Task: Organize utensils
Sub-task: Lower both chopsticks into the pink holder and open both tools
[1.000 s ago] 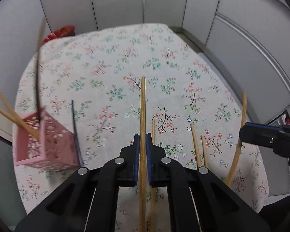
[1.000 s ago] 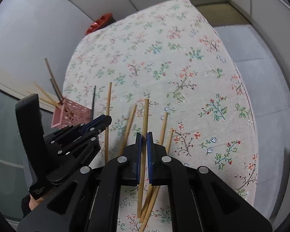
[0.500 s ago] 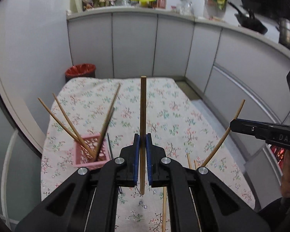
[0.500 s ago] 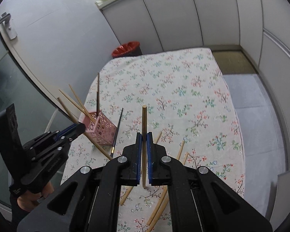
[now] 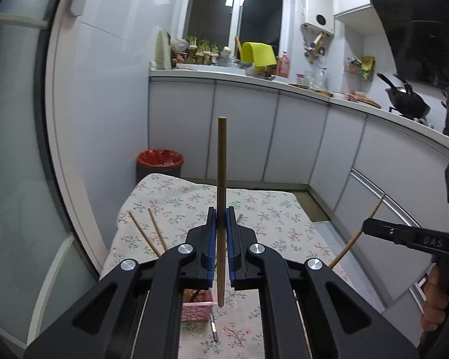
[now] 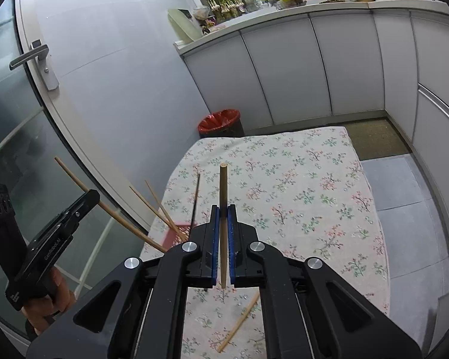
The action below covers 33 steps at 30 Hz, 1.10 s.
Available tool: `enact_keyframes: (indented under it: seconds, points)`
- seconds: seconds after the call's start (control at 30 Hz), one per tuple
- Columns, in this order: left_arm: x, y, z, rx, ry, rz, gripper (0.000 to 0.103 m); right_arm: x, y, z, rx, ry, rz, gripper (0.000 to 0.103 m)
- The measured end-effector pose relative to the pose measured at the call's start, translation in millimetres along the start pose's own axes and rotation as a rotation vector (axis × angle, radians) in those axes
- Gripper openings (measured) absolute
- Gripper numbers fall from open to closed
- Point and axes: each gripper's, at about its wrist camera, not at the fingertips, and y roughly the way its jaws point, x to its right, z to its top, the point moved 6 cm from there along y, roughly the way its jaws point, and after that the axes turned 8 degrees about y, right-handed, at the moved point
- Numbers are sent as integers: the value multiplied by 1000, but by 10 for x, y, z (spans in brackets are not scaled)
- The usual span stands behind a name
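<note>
My left gripper [image 5: 221, 224] is shut on a wooden chopstick [image 5: 221, 179] and holds it upright above the pink lattice holder [image 5: 196, 311], which peeks out under the jaws. Two chopsticks [image 5: 149, 233] lean out of the holder. My right gripper [image 6: 223, 221] is shut on another wooden chopstick [image 6: 223, 197], raised above the floral tablecloth [image 6: 299, 197]. The holder [image 6: 176, 233] with several sticks is left of it. The left gripper [image 6: 60, 233] and its chopstick [image 6: 110, 212] also show in the right wrist view. The right gripper [image 5: 404, 233] shows at the right in the left wrist view.
A loose chopstick [image 6: 239, 323] lies on the cloth below the right gripper. A dark thin utensil [image 5: 213, 326] lies beside the holder. A red-lined bin [image 5: 160, 164] stands behind the table. White cabinets [image 5: 284, 134] and a glass door [image 6: 30, 119] surround the table.
Both grippers have lifted and tilted up with their chopsticks, from table level to well above it. The left gripper has moved over the pink holder.
</note>
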Motion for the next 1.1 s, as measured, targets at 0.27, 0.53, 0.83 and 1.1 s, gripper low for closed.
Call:
enact_keyframes:
  seconds: [0.27, 0.53, 0.83, 1.1]
  points:
    - [-270, 266, -107, -8, 8, 99, 6, -209, 131, 95, 12, 17, 46, 4]
    - [-461, 710, -385, -95, -7, 133, 7, -276, 289, 98, 14, 32, 60, 4]
    - [-547, 1020, -593, -181, -42, 100, 8, -376, 370, 116, 32, 55, 91, 4]
    - [-654, 873, -555, -173, -71, 105, 43, -452, 537, 131, 47, 65, 97, 4]
